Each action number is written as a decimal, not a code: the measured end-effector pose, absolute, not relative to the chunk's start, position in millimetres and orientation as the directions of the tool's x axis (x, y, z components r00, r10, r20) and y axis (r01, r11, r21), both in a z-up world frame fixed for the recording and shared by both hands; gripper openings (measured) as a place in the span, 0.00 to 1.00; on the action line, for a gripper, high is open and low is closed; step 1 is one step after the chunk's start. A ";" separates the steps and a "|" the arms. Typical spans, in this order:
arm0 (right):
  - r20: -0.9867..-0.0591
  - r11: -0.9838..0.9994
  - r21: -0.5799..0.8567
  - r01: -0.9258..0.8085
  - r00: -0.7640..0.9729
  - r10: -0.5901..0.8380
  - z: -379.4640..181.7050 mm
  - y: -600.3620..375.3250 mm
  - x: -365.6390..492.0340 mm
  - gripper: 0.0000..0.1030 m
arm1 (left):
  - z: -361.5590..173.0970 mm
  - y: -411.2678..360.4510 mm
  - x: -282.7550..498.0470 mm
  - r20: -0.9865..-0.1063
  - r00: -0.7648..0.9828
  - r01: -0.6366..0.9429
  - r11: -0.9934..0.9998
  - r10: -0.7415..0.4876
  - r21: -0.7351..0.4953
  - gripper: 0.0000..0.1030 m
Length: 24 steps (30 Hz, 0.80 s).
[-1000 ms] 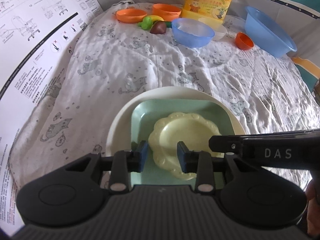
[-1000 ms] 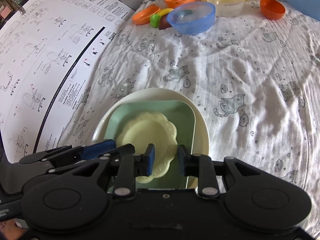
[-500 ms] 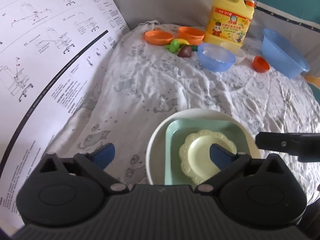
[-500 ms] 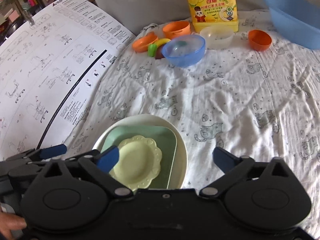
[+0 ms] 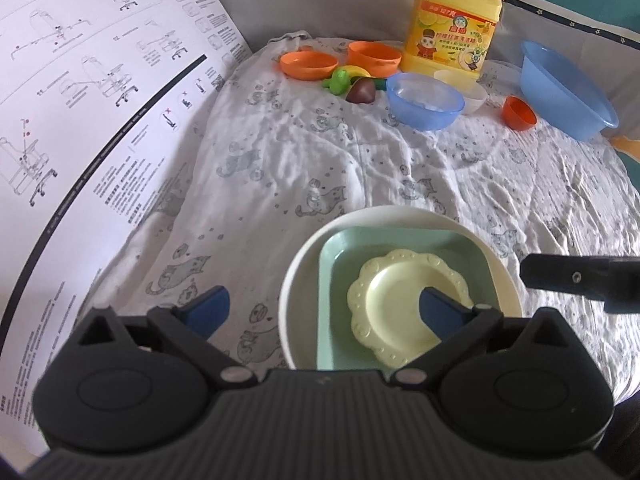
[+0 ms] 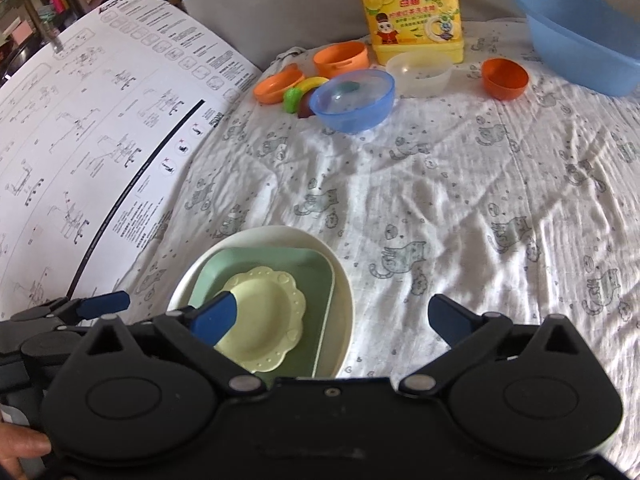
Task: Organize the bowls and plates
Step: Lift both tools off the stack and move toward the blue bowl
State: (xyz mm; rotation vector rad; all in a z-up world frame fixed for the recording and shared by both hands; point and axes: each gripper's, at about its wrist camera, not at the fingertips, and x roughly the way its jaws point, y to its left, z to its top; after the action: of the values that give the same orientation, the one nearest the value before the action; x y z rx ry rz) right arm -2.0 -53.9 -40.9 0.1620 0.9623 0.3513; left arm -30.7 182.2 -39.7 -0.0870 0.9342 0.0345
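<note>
I see the small yellow scalloped plate [image 5: 404, 312] lying in the green square plate [image 5: 404, 240], which sits inside the white round plate [image 5: 384, 216], all near me on the cat-print cloth [image 5: 328, 160]. My left gripper [image 5: 324, 310] and right gripper [image 6: 336, 318] both have their jaws wide open and grip nothing. At the far side stand a blue bowl [image 5: 424, 100], orange bowls [image 5: 374, 56], a clear bowl [image 6: 418, 72], a blue basin [image 5: 568, 88] and a yellow detergent bottle [image 5: 452, 20].
</note>
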 end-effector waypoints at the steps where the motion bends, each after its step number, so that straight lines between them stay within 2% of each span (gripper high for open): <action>1: -0.774 0.933 0.287 -0.215 0.523 0.358 -41.1 -55.3 -1.1 1.00 | -38.5 181.3 -27.9 -0.804 0.594 -0.068 0.996 -0.010 -0.062 1.00; 14: -0.781 0.952 0.269 -0.145 0.546 0.304 -27.2 -79.8 27.6 1.00 | -23.5 172.2 15.3 -0.792 0.610 -0.062 0.994 -0.034 -0.091 1.00; 24: -0.778 0.961 0.265 -0.082 0.570 0.263 -11.9 -89.9 87.6 1.00 | -6.7 165.9 84.8 -0.758 0.651 -0.043 0.995 -0.044 -0.094 1.00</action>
State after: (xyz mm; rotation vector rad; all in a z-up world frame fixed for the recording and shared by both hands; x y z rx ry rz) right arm 87.6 -89.9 -11.9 0.2083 0.9438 0.2046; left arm 84.8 165.9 -6.7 -0.1070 0.8624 -0.0005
